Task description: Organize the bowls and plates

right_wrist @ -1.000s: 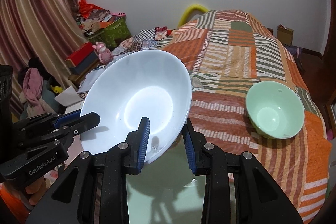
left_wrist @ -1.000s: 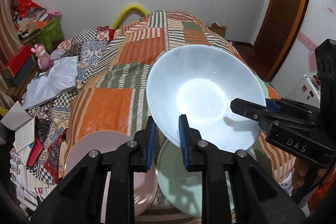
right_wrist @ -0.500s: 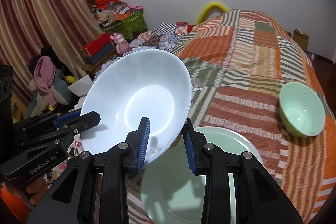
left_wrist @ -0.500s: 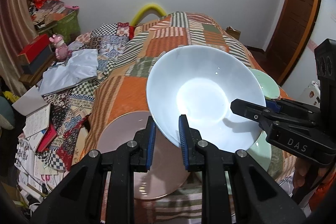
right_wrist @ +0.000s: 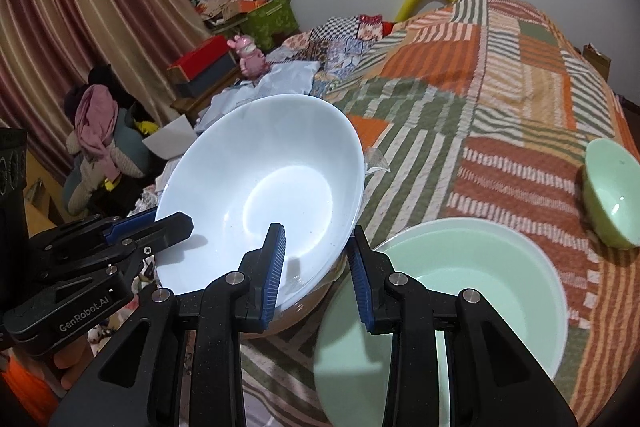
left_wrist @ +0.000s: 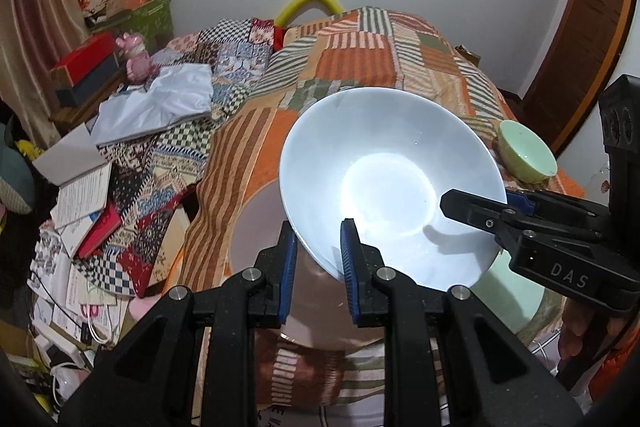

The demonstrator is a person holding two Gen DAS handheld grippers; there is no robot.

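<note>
The left tongs (left_wrist: 317, 259) are pinched tight on the near edge of the big white bowl (left_wrist: 384, 187), and the right tongs (right_wrist: 316, 259) are pinched on its other edge, so the bowl hangs tipped in the air between them. Under it, on the stripy quilt (right_wrist: 500, 87), lies a pink plate (left_wrist: 260, 247), with a pale green plate (right_wrist: 480, 287) just beside it. A small green bowl (right_wrist: 612, 195) sits farther off, near the quilt's edge.
</note>
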